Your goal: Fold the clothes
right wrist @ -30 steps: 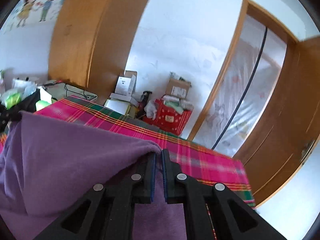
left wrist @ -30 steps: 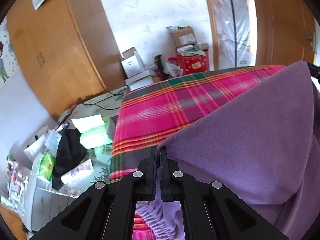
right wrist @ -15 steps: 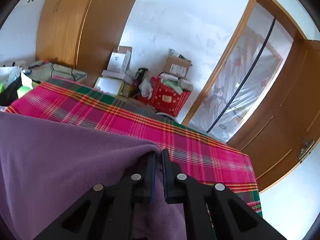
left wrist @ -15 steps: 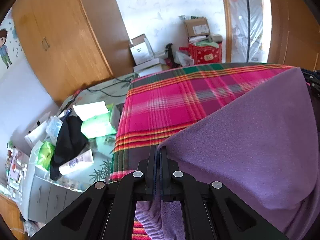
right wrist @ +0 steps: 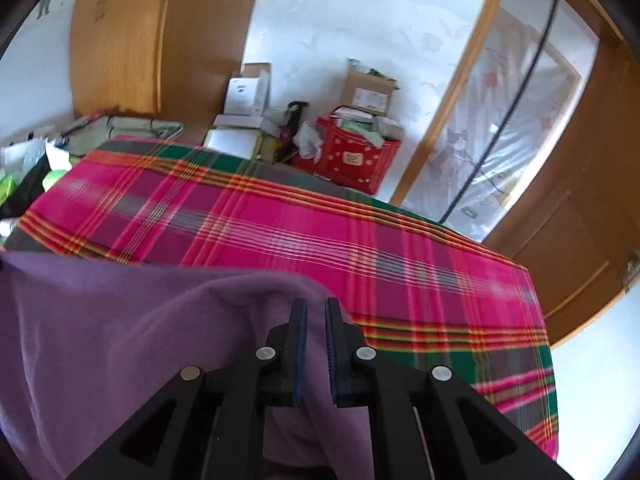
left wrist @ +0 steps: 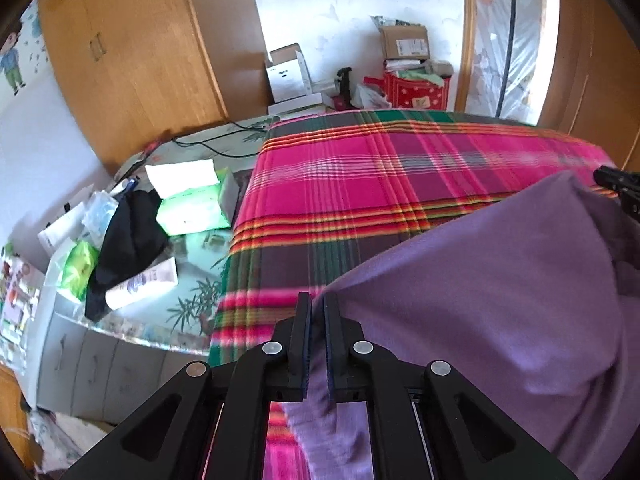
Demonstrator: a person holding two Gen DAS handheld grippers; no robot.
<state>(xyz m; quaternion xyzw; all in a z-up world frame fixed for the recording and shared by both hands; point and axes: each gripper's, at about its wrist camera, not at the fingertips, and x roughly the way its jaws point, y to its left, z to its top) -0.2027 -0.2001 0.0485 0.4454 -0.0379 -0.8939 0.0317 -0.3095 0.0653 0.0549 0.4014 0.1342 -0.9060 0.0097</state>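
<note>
No lettering can be made out. The white box [left wrist: 289,76] against the wall carries a small dark mark, the cardboard box [left wrist: 406,43] a pale shipping label, and the white tube [left wrist: 141,285] a blue print, all too blurred to read.

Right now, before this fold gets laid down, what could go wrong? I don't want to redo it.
1. The left gripper has just been opening its jaws with a corner of the purple garment between them; the corner could slip out early and land crooked.
2. The garment bulges beside the right gripper, so a crease may get trapped on the plaid cloth.
</note>
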